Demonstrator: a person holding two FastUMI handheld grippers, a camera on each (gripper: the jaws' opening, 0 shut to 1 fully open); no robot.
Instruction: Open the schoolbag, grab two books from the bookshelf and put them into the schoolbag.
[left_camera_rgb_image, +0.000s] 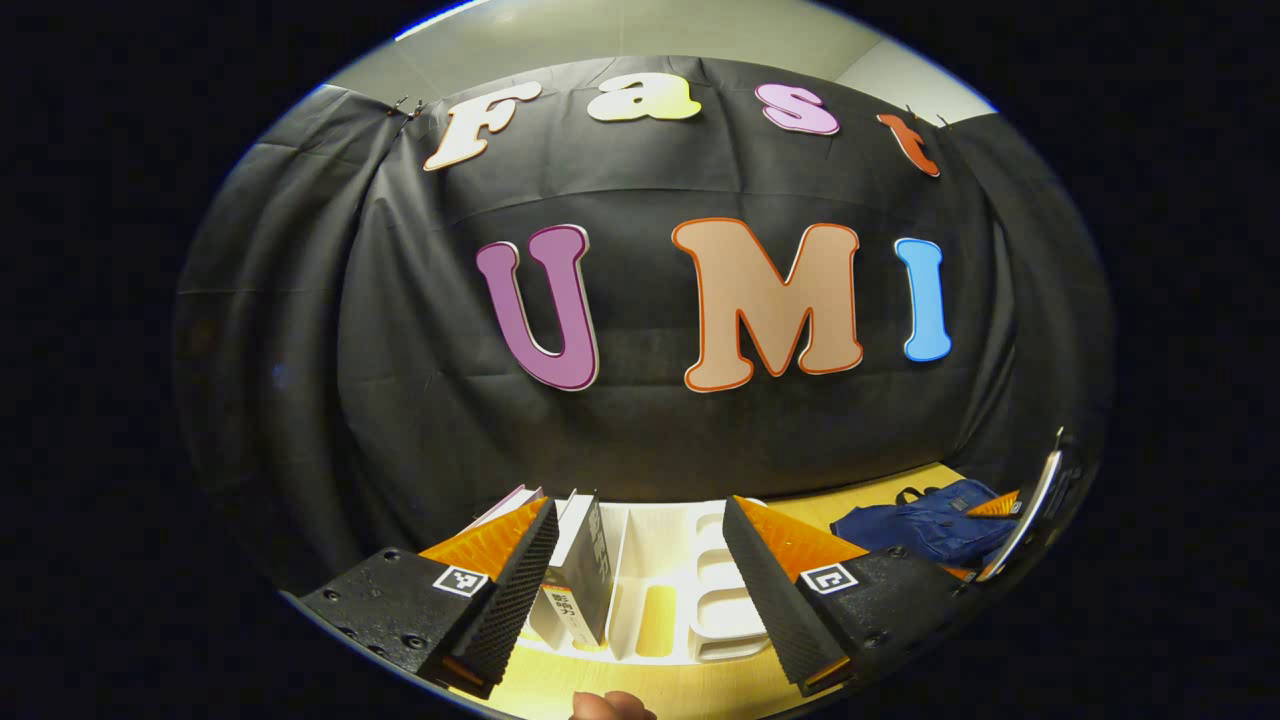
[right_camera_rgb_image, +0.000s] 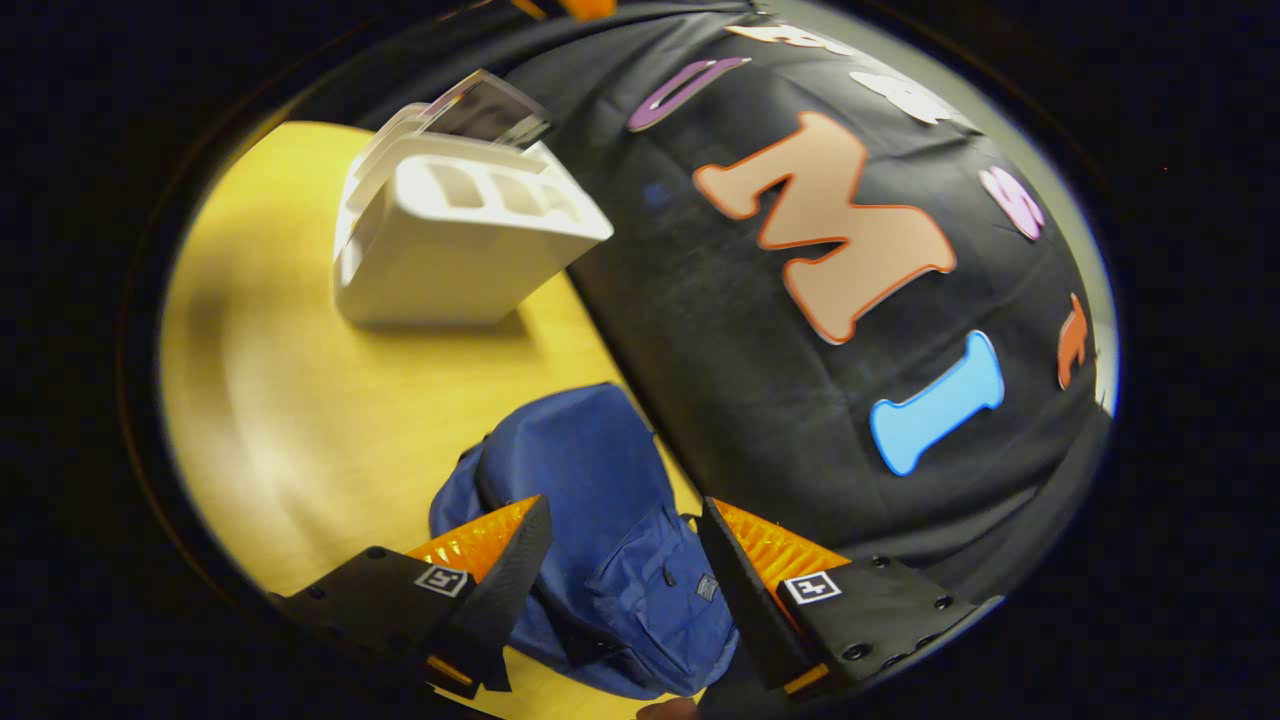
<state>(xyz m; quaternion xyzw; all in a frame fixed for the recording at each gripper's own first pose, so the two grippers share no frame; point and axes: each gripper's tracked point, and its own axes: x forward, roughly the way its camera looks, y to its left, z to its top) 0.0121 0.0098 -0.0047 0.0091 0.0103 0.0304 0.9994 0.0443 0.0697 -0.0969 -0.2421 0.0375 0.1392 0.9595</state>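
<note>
Blue schoolbag (right_camera_rgb_image: 610, 500), zipped, lying flat

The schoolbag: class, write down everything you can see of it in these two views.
The schoolbag is dark blue, soft fabric by its look, lying on the yellow wooden table close to the black cloth wall. A front pocket with a small label faces the right gripper, whose open fingers hang above it without pressing. The left gripper view shows its dark carry handle. Whether its zip is open cannot be told.
</note>
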